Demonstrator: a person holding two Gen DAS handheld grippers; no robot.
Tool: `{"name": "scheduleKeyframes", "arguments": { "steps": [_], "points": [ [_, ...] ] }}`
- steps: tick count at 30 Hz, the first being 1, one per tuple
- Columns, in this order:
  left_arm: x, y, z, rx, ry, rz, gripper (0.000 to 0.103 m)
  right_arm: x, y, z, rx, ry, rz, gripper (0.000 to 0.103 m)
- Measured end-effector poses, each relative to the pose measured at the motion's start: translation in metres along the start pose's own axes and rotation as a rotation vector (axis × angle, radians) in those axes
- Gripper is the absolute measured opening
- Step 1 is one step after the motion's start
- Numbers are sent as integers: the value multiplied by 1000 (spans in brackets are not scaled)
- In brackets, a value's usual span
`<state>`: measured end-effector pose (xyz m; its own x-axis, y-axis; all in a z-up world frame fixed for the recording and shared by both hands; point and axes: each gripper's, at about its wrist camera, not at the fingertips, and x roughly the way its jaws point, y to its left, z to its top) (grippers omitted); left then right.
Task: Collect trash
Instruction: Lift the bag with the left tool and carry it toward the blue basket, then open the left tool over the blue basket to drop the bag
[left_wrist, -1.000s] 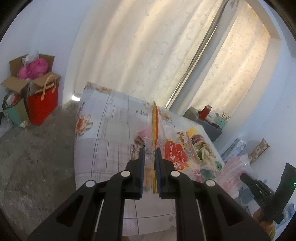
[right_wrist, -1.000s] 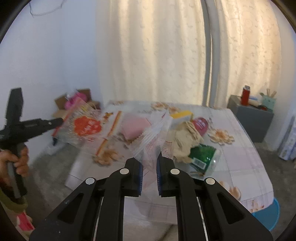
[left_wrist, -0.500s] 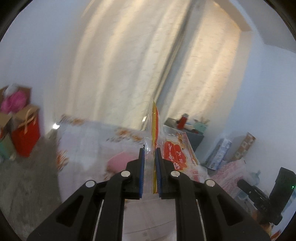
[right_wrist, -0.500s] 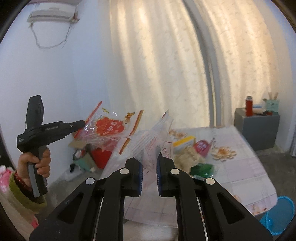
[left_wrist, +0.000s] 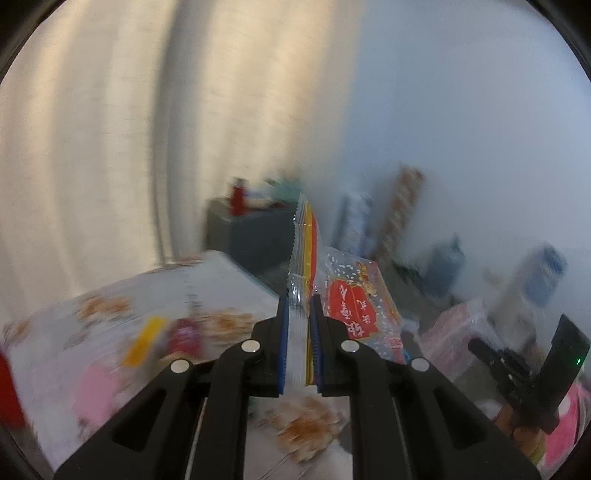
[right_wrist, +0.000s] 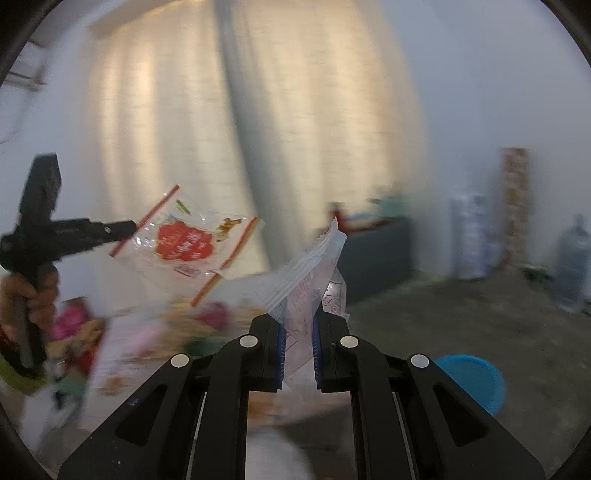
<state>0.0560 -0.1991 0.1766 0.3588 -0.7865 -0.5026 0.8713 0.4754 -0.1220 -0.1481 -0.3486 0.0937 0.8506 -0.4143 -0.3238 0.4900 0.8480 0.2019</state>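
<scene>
My left gripper (left_wrist: 299, 306) is shut on a clear snack wrapper with a red label (left_wrist: 351, 306), held edge-on in the air above the table. The same wrapper (right_wrist: 184, 243) and the left gripper (right_wrist: 125, 227) show at the left of the right wrist view. My right gripper (right_wrist: 298, 325) is shut on a clear plastic bag with red print (right_wrist: 310, 280), held up off the table. A blue bin (right_wrist: 469, 380) stands on the floor at the lower right of the right gripper.
The flowered table (left_wrist: 166, 295) lies below and left, with blurred trash on it: a yellow piece (left_wrist: 146, 339), a red piece (left_wrist: 183, 334), a pink piece (left_wrist: 96, 387). A grey cabinet (right_wrist: 376, 247) stands by the curtain. Boxes and a water jug (right_wrist: 574, 258) line the right wall.
Both grippers have swung right and lifted away from the table with their wrappers still held. The view now faces the right wall, and the blue bin has come closer.
</scene>
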Motion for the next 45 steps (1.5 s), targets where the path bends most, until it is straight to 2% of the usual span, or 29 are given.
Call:
{"name": "scheduleKeyframes", "arguments": {
  "steps": [3,6,10,12,18,23,27,32,34,35,36,37,38,41,45],
  "points": [
    [61,-40,15,105,105,-47,10,7,-50,-9,64,33,-113,10],
    [139,-98,21,256,242,-81,10,24,-94,-22,140,81,-180,10],
    [224,-156,14,365,397,-118,10,54,-155,-41,240,155,-251,10],
    [266,-184,6,424,454,-113,10,75,-186,-53,285,196,-282,10],
    [372,-233,-32,530,590,-74,10,128,-261,-87,398,298,-307,10],
    [455,-261,-79,599,691,-9,11,163,-305,-118,492,380,-292,10],
    [512,-269,-109,597,756,33,11,187,-331,-144,582,439,-279,11],
    [549,-265,-127,538,815,48,13,207,-339,-162,629,497,-282,12],
    [562,-261,-133,507,842,65,16,214,-342,-165,625,513,-300,19],
    [565,-259,-134,490,850,72,23,218,-341,-167,612,526,-308,23],
    [566,-257,-134,468,856,76,34,221,-340,-168,604,543,-316,34],
    [569,-252,-134,438,863,82,39,222,-340,-171,594,558,-330,45],
    [569,-248,-132,419,862,86,45,226,-342,-170,582,565,-345,47],
    [567,-244,-127,383,864,94,50,221,-339,-171,536,583,-401,47],
    [555,-247,-112,386,840,88,54,214,-342,-167,512,560,-445,47]
  ]
}}
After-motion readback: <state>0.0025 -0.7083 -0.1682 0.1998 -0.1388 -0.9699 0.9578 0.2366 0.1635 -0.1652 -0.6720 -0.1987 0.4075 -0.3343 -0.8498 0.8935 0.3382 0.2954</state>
